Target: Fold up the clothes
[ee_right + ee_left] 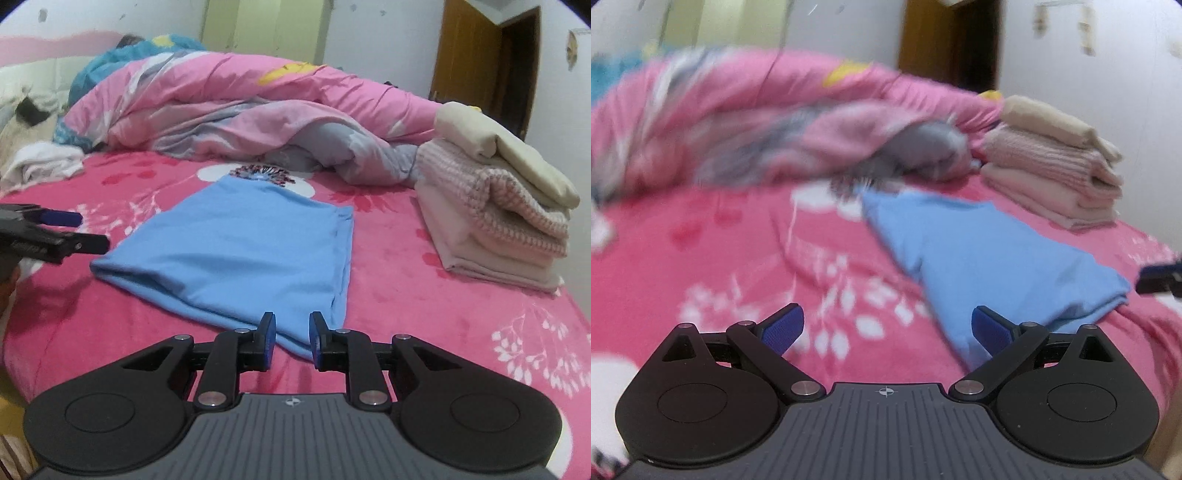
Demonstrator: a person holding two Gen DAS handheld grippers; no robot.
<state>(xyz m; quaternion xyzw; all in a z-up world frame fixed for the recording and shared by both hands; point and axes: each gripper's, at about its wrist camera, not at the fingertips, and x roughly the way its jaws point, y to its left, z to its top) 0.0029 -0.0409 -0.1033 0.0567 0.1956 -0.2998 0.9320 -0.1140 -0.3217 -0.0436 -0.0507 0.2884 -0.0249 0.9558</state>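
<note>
two handheld grippers hover over a pink floral bedsheet (424,288) where a soft light-blue cotton garment (236,258), partly folded into a flat panel, lies mid-bed, left of a stack of folded cream and pink knitwear (495,221). the left gripper (888,328) is spread wide and empty; the right gripper (291,341) stands slightly parted at the garment's near edge, pinching nothing. light and limp, the cloth would likely sag unless taken by its two near corners.
</note>
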